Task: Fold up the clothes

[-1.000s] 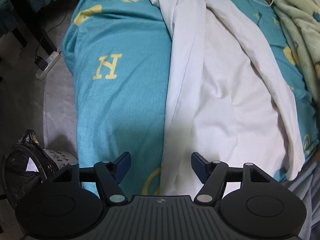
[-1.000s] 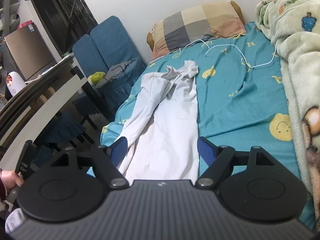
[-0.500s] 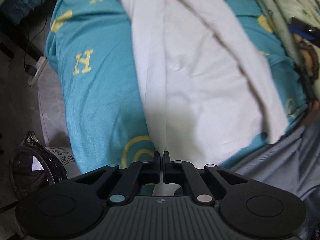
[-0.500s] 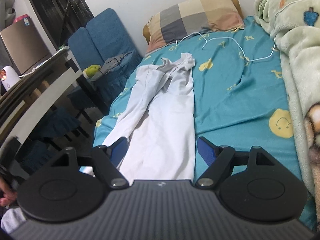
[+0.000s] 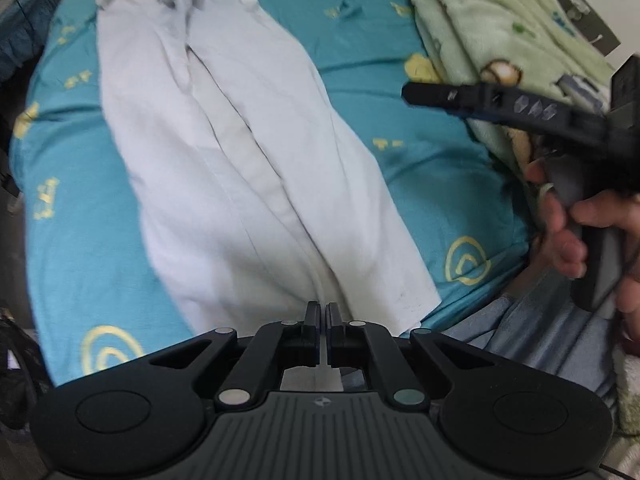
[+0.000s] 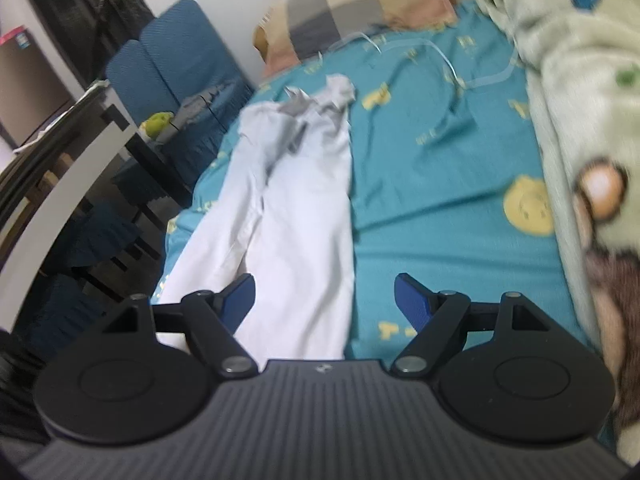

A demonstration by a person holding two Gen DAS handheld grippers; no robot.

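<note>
- Here the white trousers [image 5: 248, 168] lie lengthwise on the teal bedsheet [image 5: 80, 208], legs side by side, the waist end far up the bed and the hems toward the near edge.
- The left tool [image 5: 321, 312] sits right at the near hem end; its jaws are pressed together on a fold of the white cloth, which runs up into the narrow slit between them.
- The right tool [image 6: 325, 300] stands wide apart with nothing between its blue pads [image 6: 412, 300]; it hangs above the near end of the bed, the left pad over the right-hand trouser leg and the right pad over bare sheet.
- In the left wrist view the right tool [image 5: 500, 106] shows from the side, off to the right of the trousers and well apart from them, above the green blanket [image 5: 492, 20], with the person's hand [image 5: 580, 232] wrapped around its grip.
- Only that view shows the hem corner near the bed's edge and the blue-grey cloth [image 5: 532, 332] below it.
- The right wrist view alone shows the head of the bed: a checked pillow [image 6: 360, 12], a white cable [image 6: 440, 56] looping over the sheet, a blue chair [image 6: 176, 64] and a counter [image 6: 60, 184] to the left.
- The left tool is out of the right wrist view, and both views are blurred.
</note>
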